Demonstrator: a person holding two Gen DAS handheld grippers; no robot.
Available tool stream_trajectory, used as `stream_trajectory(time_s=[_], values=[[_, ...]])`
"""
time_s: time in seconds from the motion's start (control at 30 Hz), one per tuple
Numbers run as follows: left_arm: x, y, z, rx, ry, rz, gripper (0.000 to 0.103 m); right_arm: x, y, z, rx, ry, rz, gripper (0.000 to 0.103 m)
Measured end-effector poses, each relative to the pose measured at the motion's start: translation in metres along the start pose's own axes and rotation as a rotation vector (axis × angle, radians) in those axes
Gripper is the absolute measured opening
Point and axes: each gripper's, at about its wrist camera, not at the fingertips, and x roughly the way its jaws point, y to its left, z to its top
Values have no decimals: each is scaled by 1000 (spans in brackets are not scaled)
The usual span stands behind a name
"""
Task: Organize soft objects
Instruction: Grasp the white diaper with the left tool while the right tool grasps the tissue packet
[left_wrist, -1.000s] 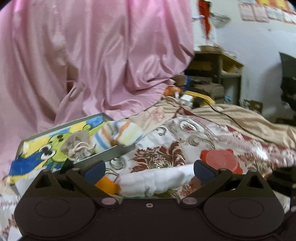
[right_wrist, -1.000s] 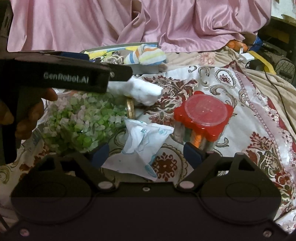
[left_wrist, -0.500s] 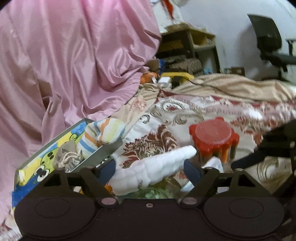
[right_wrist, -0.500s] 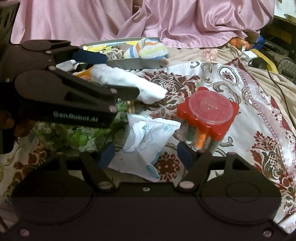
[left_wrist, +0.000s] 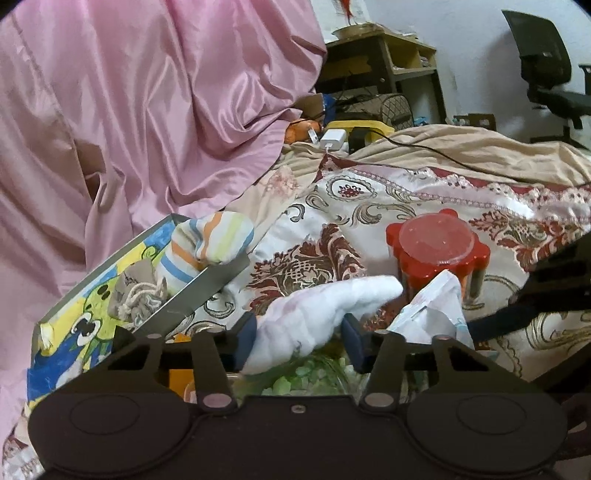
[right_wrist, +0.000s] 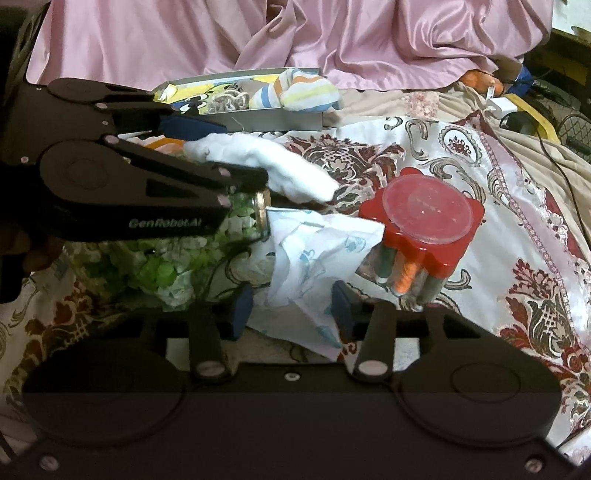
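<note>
A white fluffy sock (left_wrist: 325, 306) lies between the fingers of my left gripper (left_wrist: 300, 341). Its jaws are closing and both pads touch the sock. From the right wrist, the left gripper (right_wrist: 242, 153) clamps the same white sock (right_wrist: 280, 166) from above and below. My right gripper (right_wrist: 291, 308) is closing on a crumpled white cloth with blue print (right_wrist: 314, 251), bunched up between its pads. A striped sock (left_wrist: 210, 240) and a grey knitted piece (left_wrist: 136, 295) sit in the cartoon-printed tin box (left_wrist: 207, 288) at the left.
A red-lidded holder of tubes (right_wrist: 424, 210) stands right beside the printed cloth. A glass jar of green and white bits (right_wrist: 159, 266) lies under the left gripper. Pink drapery (left_wrist: 166, 110) hangs behind the box. A cable and a charger (left_wrist: 332, 138) lie at the back.
Both grippers' jaws have narrowed onto their items, the left on the white sock, the right on the printed cloth. The left gripper has rolled, tilting its view. The cloth has bunched upward.
</note>
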Motion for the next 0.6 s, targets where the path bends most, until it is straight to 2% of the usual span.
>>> stream_trajectory(time_s=[0.2,0.4,0.53,0.6], values=[[-2,6,2,-71,-9,-4,23,-1,1,-1,9,-2,0,25],[-5,7,3,-99,-15,2,16,-3,0,-1,20,-14,-15,17],[-6,10,5,-153,-12,6,14,-1,1,-2,16,1,-28,12],[-8,12,6,-183,-18,1,14,-3,1,-2,21,-9,-21,6]])
